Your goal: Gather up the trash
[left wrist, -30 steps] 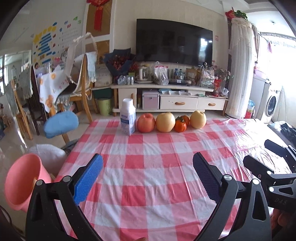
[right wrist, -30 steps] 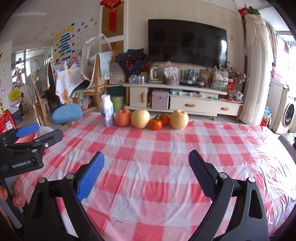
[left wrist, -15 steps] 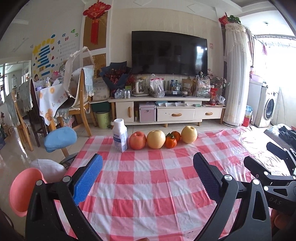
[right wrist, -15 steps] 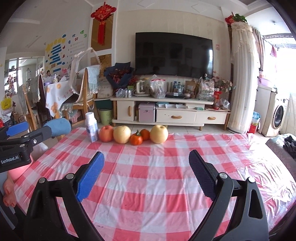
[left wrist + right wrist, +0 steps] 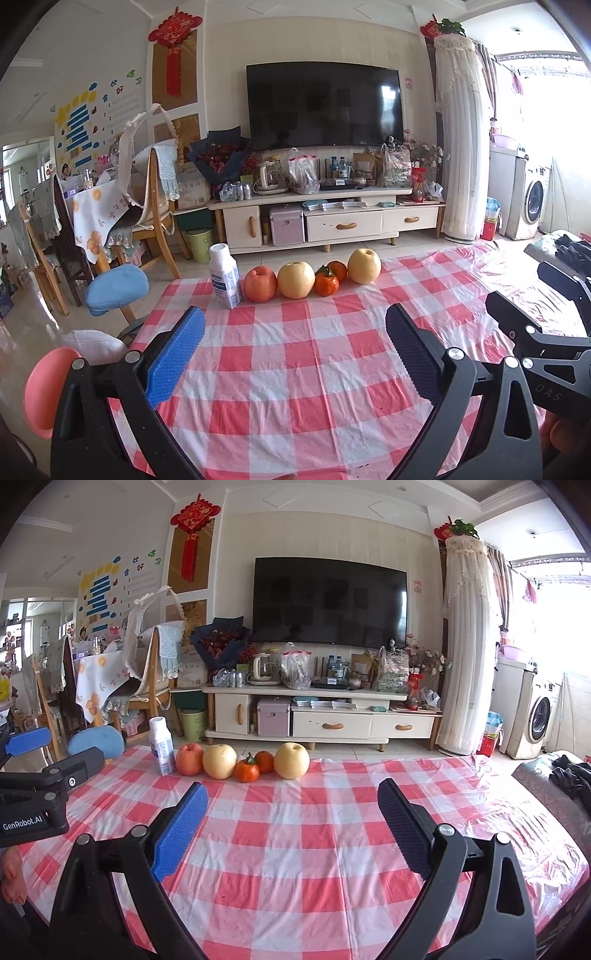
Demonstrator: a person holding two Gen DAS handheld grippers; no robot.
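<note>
**Both claws spread wide over the checked table**

The left gripper [image 5: 295, 343] and right gripper [image 5: 291, 818] hang above the red-checked tablecloth [image 5: 295, 369], jaws wide apart, holding nothing. At the far edge a white bottle [image 5: 224, 275] stands upright, just left of an apple [image 5: 260, 284]. A pink bin [image 5: 44, 391] sits near left.

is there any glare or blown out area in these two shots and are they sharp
Left wrist view: window at right blown out to white, TV shows faint reflections, fruit row sharp. Right wrist view: same window overexposed, plastic-covered tablecloth glints near the right edge, fisheye bends walls.
</note>
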